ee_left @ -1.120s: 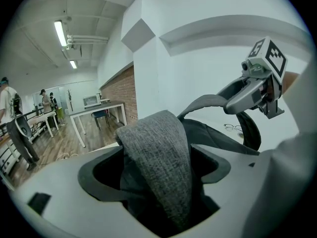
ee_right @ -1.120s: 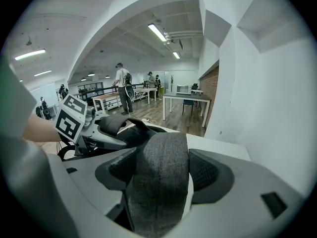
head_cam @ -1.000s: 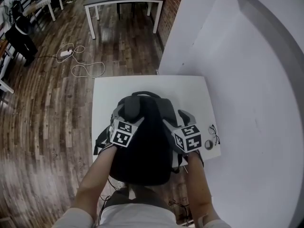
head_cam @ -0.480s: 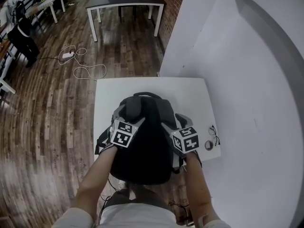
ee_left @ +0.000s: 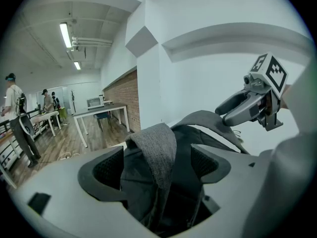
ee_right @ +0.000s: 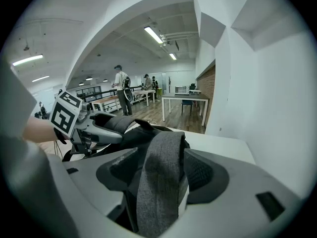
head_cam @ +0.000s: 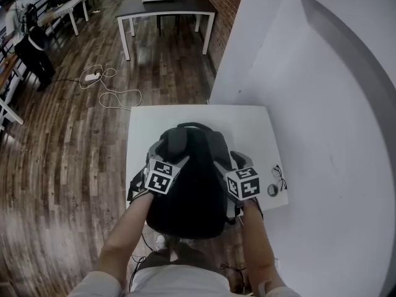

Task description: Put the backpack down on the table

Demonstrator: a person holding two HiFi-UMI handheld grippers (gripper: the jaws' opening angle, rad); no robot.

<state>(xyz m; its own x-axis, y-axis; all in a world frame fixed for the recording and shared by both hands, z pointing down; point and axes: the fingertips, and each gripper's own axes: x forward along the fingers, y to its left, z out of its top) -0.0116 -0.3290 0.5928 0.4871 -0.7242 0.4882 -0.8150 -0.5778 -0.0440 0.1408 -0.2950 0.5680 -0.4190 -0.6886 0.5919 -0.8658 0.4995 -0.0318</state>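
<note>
One white table (head_cam: 247,129) under the backpack (head_cam: 192,193); dark plank floor (head_cam: 74,147), white wall (head_cam: 328,104).

Backpack (head_cam: 189,190) matt black cloth, grey woven straps (ee_right: 158,172); table (head_cam: 247,129) smooth white.

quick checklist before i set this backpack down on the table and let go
1. Left claw shut on a grey shoulder strap: ok.
2. Right claw shut on the second grey strap: ok.
3. Bare table top beyond the backpack: ok.
4. Glasses and small round object apart from the backpack, at the table's right edge: ok.
5. Backpack bottom already resting on the table: cannot tell, the bag hides it.
6. Bag's near end over the table, not past its edge: cannot tell.
</note>
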